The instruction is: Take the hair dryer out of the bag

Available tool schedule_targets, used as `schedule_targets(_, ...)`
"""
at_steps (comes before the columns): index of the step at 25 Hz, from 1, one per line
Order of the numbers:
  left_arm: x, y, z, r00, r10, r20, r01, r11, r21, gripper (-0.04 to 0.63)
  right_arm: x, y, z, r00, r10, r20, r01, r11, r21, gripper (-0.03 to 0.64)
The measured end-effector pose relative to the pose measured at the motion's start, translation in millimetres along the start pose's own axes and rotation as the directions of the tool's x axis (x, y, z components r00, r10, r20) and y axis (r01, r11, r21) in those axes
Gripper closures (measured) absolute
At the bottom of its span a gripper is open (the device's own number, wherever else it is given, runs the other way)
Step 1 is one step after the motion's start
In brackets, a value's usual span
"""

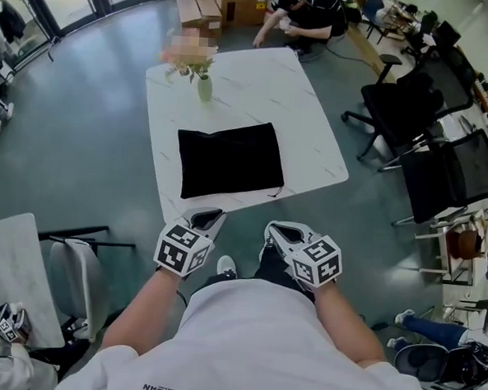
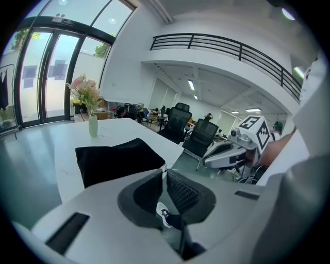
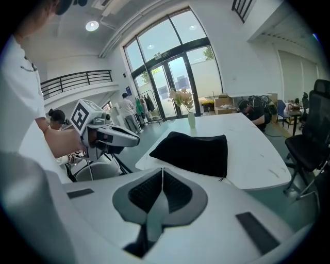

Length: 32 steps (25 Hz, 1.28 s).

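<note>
On the white marble-patterned surface ahead, look for the black fabric drawstring bag, lying flat near the front edge with a thin cord trailing from its near right corner. No sign of the hair dryer itself (presumably inside, though the flat black cloth gives no outline to confirm it).

Just short of the front edge, side by side and apart from the bag: the left gripper and the right gripper, both angled down toward it and touching nothing. Left fingers nearly together with only a sliver between them, right fingers pressed fully together, nothing held in either.

For the step in hand, most likely the approach:
- Spread both sets of fingers before crossing the edge, not over the cloth, to avoid snagging it
- Come in low and level from the front, one gripper to each side of the bag
- Treat the cord corner as the likely mouth, and check that on arrival, since the opening cannot be made out from here
- Pinch only the top layer of cloth at the mouth with one gripper and lift it to make a gap
- Pin the opposite, closed end with the other gripper, or the bag will probably slide on the smooth top toward the edge
- Stay well away from the pale green vase of flowers at the far end
- Reach inside only once the mouth gapes, and feel for a firm grip on the dryer, not on loose fabric
</note>
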State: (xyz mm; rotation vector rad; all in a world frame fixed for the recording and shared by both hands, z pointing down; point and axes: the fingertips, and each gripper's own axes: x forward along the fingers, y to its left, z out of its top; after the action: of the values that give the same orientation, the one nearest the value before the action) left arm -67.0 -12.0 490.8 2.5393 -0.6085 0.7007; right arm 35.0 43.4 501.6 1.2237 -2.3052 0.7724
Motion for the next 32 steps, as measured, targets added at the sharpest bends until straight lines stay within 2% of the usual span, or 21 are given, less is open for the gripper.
schedule_targets(3, 6.8, 9.1, 4.8, 1.0, 0.028, 0.011, -0.028, 1.0, 0.007, 0.557, 11.5, -18.4, 3.5, 1.0, 0.014, -0.006, -0.014, 1.0, -0.005, 0.598)
schedule_targets(9, 24.7, 40.4, 13.9, 0.991, 0.132, 0.01, -0.131, 0.989, -0.071, 0.557, 36.0, -57.0, 29.6, 0.997, 0.078, -0.009, -0.079, 0.996, -0.04, 0.598)
schedule_targets(16, 65.9, 71.3, 49.1, 0.979, 0.204, -0.006, -0.203, 0.972, -0.118, 0.557, 60.3, -114.4, 65.8, 0.988, 0.147, -0.037, -0.15, 0.986, -0.078, 0.598)
schedule_targets(18, 81.2, 79.0, 60.2, 0.976, 0.219, -0.014, -0.22, 0.969, -0.11, 0.557, 66.5, -131.5, 73.5, 0.986, 0.161, -0.046, -0.165, 0.981, -0.099, 0.598)
schedule_targets(22, 116.3, 93.4, 65.4, 0.96, 0.265, -0.093, -0.269, 0.962, -0.034, 0.557, 75.4, -164.2, 78.3, 0.979, 0.192, -0.071, -0.199, 0.973, -0.118, 0.598)
schedule_targets(26, 145.9, 106.9, 64.7, 0.93, 0.315, -0.191, -0.31, 0.949, 0.057, 0.557, 79.2, -190.8, 76.7, 0.969, 0.222, -0.107, -0.235, 0.964, -0.126, 0.598)
schedule_targets(29, 162.4, 116.4, 67.9, 0.895, 0.372, -0.248, -0.337, 0.926, 0.172, 0.555, 82.2, -211.0, 74.8, 0.962, 0.238, -0.13, -0.255, 0.958, -0.133, 0.598)
schedule_targets(32, 174.7, 126.1, 65.9, 0.845, 0.432, -0.316, -0.332, 0.886, 0.324, 0.552, 88.2, -224.2, 72.4, 0.952, 0.262, -0.157, -0.284, 0.949, -0.14, 0.598)
